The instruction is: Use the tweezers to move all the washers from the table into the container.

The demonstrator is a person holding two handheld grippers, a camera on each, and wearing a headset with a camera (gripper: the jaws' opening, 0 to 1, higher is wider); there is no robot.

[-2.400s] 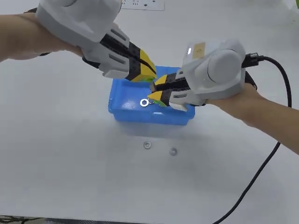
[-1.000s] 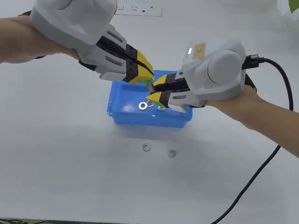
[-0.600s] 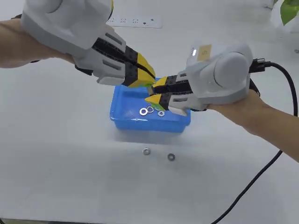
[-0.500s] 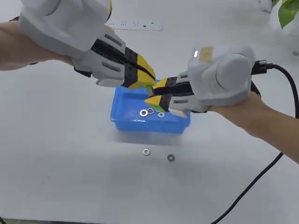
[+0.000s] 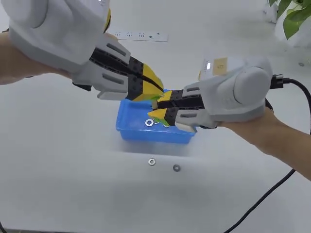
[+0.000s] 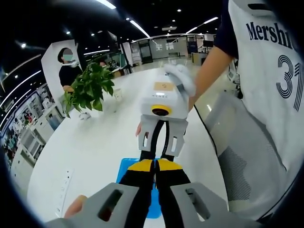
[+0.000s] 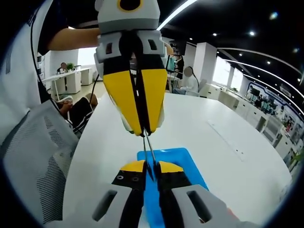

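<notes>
Over the blue container [image 5: 146, 136] my two grippers meet tip to tip. The left gripper [image 5: 156, 92] comes down from the upper left, its yellow jaws shut on thin metal tweezers [image 7: 148, 152]. The tweezers run straight into the shut yellow jaws of my right gripper [image 7: 152, 170], which reaches in from the right [image 5: 154, 110]. A bit of green shows between the tips. At least one washer [image 5: 149, 123] lies inside the container. Two washers [image 5: 152, 161] [image 5: 176, 168] lie on the white table just in front of it.
A black cable [image 5: 272, 191] trails from the right gripper across the table's right side. A white power strip [image 5: 138, 35] lies at the far edge, and a potted plant [image 5: 291, 14] stands at the far right. A person's torso is close behind the right gripper.
The head camera has drawn back and tilted, so the whole picture has shifted. Both grippers stay tip to tip over the container. The two washers on the table have not moved.
</notes>
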